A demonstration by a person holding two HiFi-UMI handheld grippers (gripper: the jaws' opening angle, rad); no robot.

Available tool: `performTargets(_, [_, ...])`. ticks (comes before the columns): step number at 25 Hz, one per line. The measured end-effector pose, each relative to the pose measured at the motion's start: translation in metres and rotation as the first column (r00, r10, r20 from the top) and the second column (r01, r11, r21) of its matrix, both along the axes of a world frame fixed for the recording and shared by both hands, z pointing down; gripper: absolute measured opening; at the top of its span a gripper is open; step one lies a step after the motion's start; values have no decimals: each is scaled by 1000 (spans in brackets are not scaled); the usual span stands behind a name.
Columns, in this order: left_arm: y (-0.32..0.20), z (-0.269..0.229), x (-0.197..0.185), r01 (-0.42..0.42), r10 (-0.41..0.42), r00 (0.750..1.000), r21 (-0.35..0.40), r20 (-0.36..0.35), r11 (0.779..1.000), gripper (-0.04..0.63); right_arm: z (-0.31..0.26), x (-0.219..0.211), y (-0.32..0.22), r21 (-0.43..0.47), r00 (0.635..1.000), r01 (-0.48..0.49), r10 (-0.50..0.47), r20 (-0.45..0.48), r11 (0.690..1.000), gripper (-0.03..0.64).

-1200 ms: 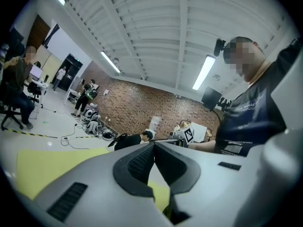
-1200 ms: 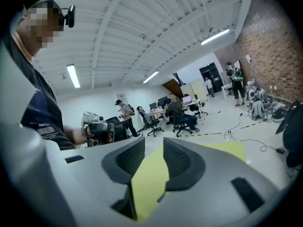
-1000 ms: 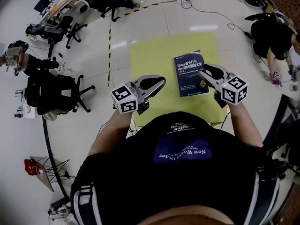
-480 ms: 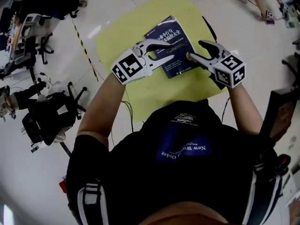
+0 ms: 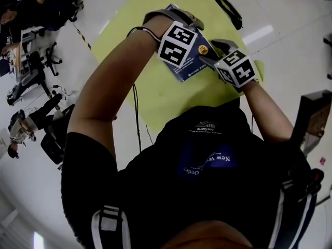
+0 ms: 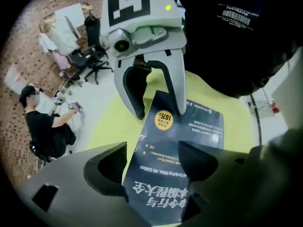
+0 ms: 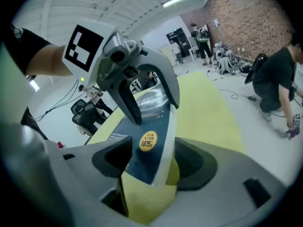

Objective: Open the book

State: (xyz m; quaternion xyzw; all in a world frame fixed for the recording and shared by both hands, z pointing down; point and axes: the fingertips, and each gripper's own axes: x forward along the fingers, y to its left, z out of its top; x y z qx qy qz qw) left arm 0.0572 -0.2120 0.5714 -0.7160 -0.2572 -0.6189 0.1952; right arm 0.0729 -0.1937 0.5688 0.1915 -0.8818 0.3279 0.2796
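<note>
A dark blue book (image 5: 193, 65) lies shut on a yellow mat (image 5: 155, 92). My left gripper (image 5: 188, 22) points straight down over the book's far part. Its jaws are opening, and the cover (image 6: 161, 183) shows between them with neither pad pressing on it. My right gripper (image 5: 210, 53) reaches in from the near right, tilted down. Its jaws are opening too, and they straddle the book's corner and page edge (image 7: 163, 148). The left gripper view shows the right gripper (image 6: 161, 112) astride the book's edge. The right gripper view shows the left gripper (image 7: 155, 111) above the cover.
A black strap (image 5: 225, 9) lies at the mat's far edge. Office chairs (image 5: 31, 71) and seated people stand to the left beyond a black-and-yellow floor tape (image 5: 83, 35). A person (image 7: 274, 84) bends over the floor beyond the mat.
Both grippers have come down from in front of my chest to the book. The left one has rolled over to point down, and its jaws have spread.
</note>
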Motion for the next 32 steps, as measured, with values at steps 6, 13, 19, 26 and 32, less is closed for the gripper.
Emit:
performTargets(6, [-5,5,-5,-34,62,985,-172,159,984,322,-3,-1,-9,-32,1000,-13,13,-6,999,200])
performTargets(13, [-11,-15,-12,-124,127,991,-86,36,989,321,-44,-13,-17,36,1000,20,-19,-23,999,105])
performTargets(19, [-23,-35,-37,-212,220,975,146,-41,966,225,-73,-39,-20,145,990,127,-115,-85,981,97])
performTargets(26, [36,-64,-70,-77,137,979,350,-150,934,149,-93,-77,50,309,931,334,-259,-259,891,102])
performTargets(32, [75,-88,-103,144,-28,962,416,-272,898,121,-128,-105,100,294,830,555,-540,-138,778,114])
